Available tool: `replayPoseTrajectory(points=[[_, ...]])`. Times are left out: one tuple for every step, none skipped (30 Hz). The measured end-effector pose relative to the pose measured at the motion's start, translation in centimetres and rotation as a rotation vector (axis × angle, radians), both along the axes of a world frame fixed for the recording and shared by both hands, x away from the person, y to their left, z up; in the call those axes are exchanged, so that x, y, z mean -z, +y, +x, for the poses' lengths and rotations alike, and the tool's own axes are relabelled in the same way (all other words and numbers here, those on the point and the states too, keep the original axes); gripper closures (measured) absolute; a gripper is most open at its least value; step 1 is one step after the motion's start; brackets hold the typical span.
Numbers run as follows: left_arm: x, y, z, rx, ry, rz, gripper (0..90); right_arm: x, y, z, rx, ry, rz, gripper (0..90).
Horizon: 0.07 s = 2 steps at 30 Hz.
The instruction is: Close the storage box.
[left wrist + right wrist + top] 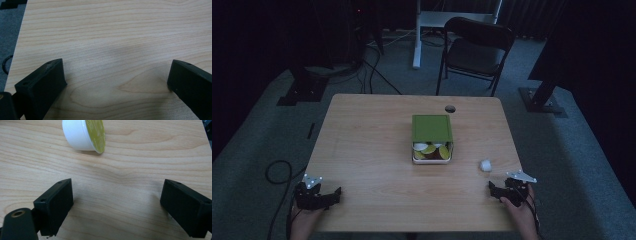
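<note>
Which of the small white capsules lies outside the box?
The lone capsule, tipped on its side on the bare table just ahead of the right gripper; the other capsules sit inside the green-lidded box.

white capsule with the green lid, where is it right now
In the high view the white capsule lies on the table, right of the box, just ahead of the right tool.

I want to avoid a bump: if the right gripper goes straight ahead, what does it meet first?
Probably the white capsule with a yellow-green lid, lying on its side on the table, slightly left of the open jaws' line.
</note>
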<state>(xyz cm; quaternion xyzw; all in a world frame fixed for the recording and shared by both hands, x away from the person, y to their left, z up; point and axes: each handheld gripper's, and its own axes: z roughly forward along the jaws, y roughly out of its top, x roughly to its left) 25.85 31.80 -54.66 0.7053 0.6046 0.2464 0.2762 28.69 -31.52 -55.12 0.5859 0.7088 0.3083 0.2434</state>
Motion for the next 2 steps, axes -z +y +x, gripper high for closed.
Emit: replayPoseTrajectory(points=[[0.0, -0.01, 0.0, -0.001, 0.0, -0.001, 1.3, 0.0, 0.0, 0.0, 0.0, 0.0, 0.0, 10.6], [0.0, 0.0, 0.0, 0.0, 0.0, 0.0, 1.3, -0.01, 0.0, 0.0, 0.0, 0.0, 0.0, 10.6]])
